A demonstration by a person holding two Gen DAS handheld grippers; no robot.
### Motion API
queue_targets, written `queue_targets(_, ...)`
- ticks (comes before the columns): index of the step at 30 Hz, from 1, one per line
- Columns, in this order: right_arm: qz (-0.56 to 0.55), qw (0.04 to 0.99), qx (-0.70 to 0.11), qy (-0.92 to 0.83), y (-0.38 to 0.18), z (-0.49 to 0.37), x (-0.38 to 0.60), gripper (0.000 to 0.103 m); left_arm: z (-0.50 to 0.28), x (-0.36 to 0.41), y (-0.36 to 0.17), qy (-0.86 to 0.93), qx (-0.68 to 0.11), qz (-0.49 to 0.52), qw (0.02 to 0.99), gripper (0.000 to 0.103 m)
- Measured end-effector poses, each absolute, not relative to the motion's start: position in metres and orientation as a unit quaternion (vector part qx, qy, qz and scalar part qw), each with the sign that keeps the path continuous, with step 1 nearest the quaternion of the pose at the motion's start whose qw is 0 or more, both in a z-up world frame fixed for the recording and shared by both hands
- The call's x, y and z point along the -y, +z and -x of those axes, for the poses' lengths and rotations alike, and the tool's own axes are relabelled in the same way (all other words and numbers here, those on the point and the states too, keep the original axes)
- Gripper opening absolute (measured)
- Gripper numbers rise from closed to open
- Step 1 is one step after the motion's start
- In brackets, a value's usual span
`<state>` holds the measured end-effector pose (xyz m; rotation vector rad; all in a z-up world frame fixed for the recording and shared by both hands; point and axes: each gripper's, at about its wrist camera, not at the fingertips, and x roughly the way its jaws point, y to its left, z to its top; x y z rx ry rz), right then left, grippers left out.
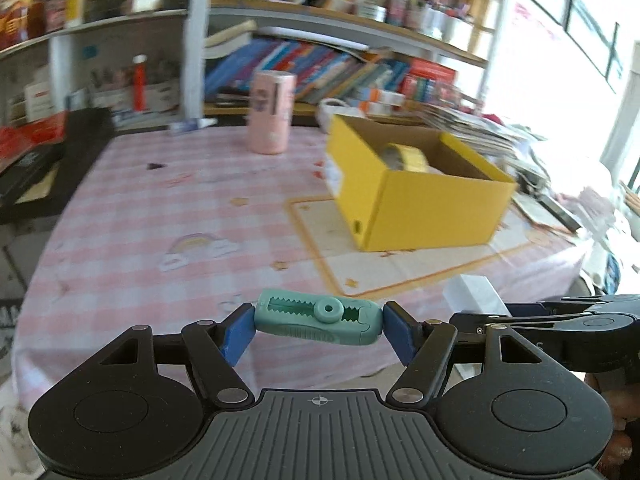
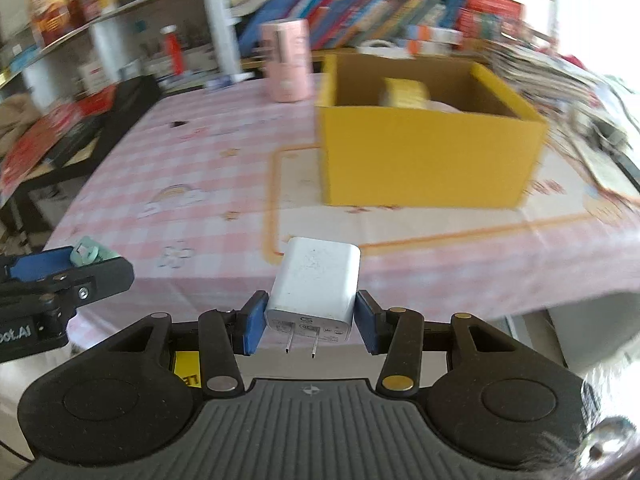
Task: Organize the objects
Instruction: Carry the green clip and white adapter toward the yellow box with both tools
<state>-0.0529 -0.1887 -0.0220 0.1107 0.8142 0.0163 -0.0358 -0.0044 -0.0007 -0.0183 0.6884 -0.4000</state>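
A teal correction-tape dispenser (image 1: 318, 317) sits clamped lengthwise between the left gripper (image 1: 319, 330) fingers, over the near edge of the pink-checked bench (image 1: 168, 216). Just to its right, the right gripper (image 2: 310, 326) fingers clamp a white plug adapter (image 2: 316, 286), prongs toward the camera. Farther off stands an open yellow box (image 2: 424, 156) holding a tape roll (image 1: 404, 158).

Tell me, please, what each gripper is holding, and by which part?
Left gripper: teal clip, by its two ends. Right gripper: white charger plug, by its sides near the prongs.

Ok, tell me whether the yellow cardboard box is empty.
Not empty: the open yellow cardboard box holds a yellow tape roll against its back wall.
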Motion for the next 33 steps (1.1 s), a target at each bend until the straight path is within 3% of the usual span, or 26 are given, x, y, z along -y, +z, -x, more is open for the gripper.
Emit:
queue_targets(19, -0.091, 0.913, -0.391, -0.071, -0.02, 0.062, 0.255, 0.044, 0.013, 0.071, 0.003, -0.252, -0.33, -0.021, 0.91, 0.069)
queue_targets(33, -0.024, 0.96, -0.277, -0.043, 0.036, 0.006, 0.297, 0.044, -0.042, 0.123, 0.047, -0.23, -0.256, -0.03, 0.939, 0.069)
